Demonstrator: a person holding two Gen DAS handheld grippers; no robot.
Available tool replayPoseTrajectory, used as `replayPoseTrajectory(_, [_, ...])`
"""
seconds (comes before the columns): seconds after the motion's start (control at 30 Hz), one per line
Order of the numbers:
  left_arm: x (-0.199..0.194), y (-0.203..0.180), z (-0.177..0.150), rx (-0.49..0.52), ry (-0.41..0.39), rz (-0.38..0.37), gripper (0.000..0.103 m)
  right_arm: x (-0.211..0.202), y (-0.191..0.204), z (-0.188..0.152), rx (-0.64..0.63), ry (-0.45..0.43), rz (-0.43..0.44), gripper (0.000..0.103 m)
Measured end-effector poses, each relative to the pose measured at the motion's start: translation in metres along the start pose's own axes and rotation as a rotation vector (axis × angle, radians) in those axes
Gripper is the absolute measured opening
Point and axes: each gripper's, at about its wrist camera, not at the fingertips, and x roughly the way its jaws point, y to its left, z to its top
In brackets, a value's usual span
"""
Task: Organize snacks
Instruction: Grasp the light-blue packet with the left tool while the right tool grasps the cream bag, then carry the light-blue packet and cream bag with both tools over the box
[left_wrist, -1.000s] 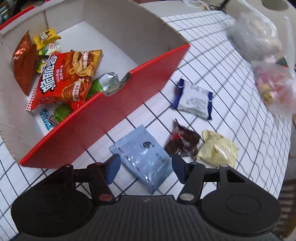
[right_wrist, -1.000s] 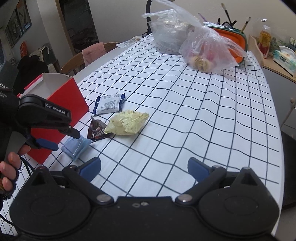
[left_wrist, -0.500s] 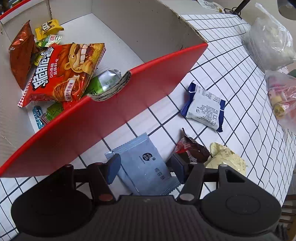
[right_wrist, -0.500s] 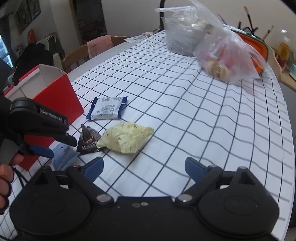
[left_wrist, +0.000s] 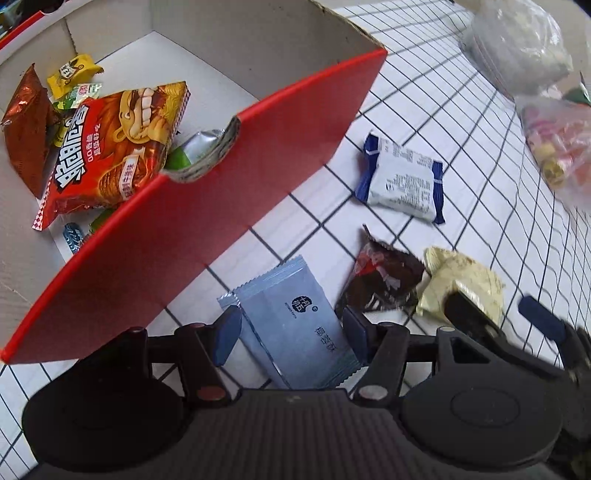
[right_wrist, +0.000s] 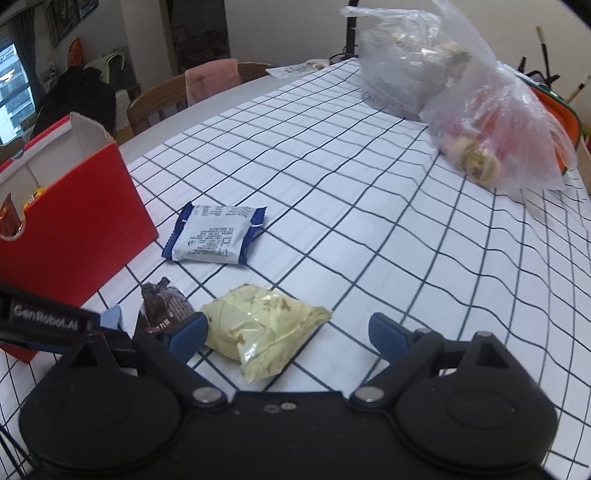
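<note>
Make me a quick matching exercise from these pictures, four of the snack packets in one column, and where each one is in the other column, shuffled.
Things:
1. light blue packet
2. pale yellow packet
3. white packet with blue ends
4. red chip bag

Places:
A. inside the red box
B. between the left gripper pads
C. between the right gripper pads
D. alone on the checked cloth, beyond both grippers

Pairs: 1-B, 2-C, 3-D, 4-A
</note>
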Motion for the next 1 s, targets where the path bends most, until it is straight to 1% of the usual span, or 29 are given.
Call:
replayPoseTrajectory(0.1, [-0.002, 0.002, -0.004, 0.032, 0.017, -0.015, 0.059, 0.004, 0.005, 0.000, -0.015, 0.011, 0.021, 0.088])
replayPoseTrajectory(0.17, [-0.003, 0.004, -0.008, 0.051, 0.025, -0.023, 0.056, 0.004, 0.008, -0.001, -0.023, 0.013, 0.033, 0.081])
replayPoseTrajectory(0.3, [-0.006, 0.006, -0.016, 0.086, 0.036, -0.048, 0.049, 0.004, 0.012, -0.005, -0.028, 0.030, 0.035, 0.073])
replayPoseTrajectory(0.33, [-0.006, 0.008, -0.018, 0.091, 0.040, -0.060, 0.045, 0.004, 0.012, -0.007, -0.028, 0.036, 0.042, 0.065])
replayPoseTrajectory(0.4, [-0.008, 0.011, -0.021, 0.103, 0.043, -0.078, 0.041, 0.002, 0.013, -0.011, -0.021, 0.038, 0.039, 0.061])
replayPoseTrajectory(0.47, [-0.008, 0.014, -0.023, 0.114, 0.044, -0.088, 0.031, -0.001, 0.014, -0.015, -0.014, 0.035, 0.032, 0.056])
replayPoseTrajectory(0.5, [-0.009, 0.016, -0.024, 0.115, 0.045, -0.092, 0.028, -0.003, 0.014, -0.017, -0.008, 0.031, 0.027, 0.056])
replayPoseTrajectory(0.57, [-0.008, 0.022, -0.024, 0.106, 0.057, -0.116, 0.019, -0.007, 0.014, -0.021, 0.002, 0.025, 0.019, 0.055])
replayPoseTrajectory(0.67, [-0.010, 0.034, -0.026, 0.093, 0.072, -0.160, 0.018, -0.016, 0.015, -0.029, 0.023, 0.018, 0.008, 0.054])
replayPoseTrajectory(0.8, [-0.016, 0.044, -0.032, 0.105, 0.083, -0.209, 0.017, -0.033, 0.016, -0.043, 0.053, 0.012, -0.008, 0.053])
replayPoseTrajectory(1.0, [-0.034, 0.063, -0.042, 0.098, 0.113, -0.306, 0.017, -0.069, 0.020, -0.066, 0.098, -0.004, -0.017, 0.052])
